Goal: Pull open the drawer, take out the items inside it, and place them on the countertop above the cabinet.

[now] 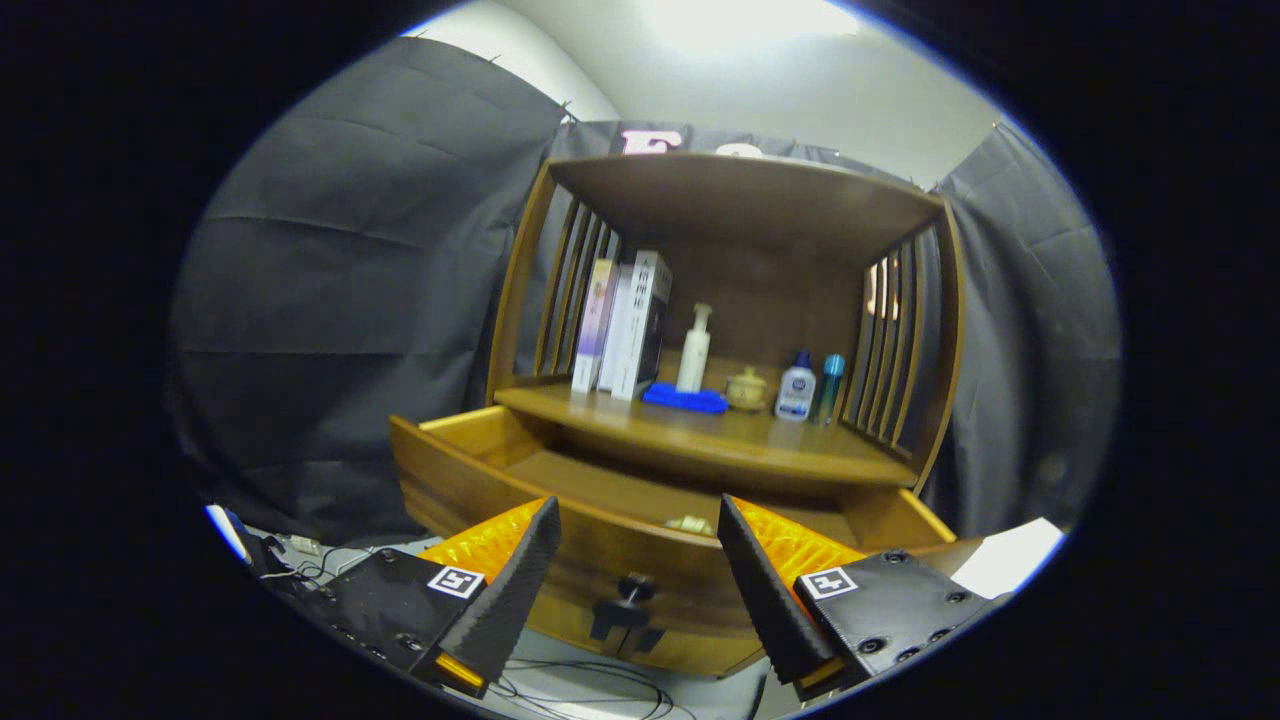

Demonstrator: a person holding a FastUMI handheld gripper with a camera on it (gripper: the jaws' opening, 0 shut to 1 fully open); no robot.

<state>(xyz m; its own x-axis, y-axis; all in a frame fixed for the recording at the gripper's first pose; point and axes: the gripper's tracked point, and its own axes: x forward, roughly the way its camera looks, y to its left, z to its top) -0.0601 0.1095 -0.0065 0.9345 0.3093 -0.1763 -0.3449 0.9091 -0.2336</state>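
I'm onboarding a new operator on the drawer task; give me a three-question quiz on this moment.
1. True or false: the drawer is already pulled open.
2. Multiple choice: what lies between the white pump bottle and the small lidded jar on the countertop? A) a red cup B) a flat blue item C) a spoon
3. Fill in: the gripper is ____, with the drawer knob showing between its fingers.

Key: 1 true. 2 B. 3 open; the fingers stand apart and hold nothing. A small pale item lies inside the drawer, too hidden to name.
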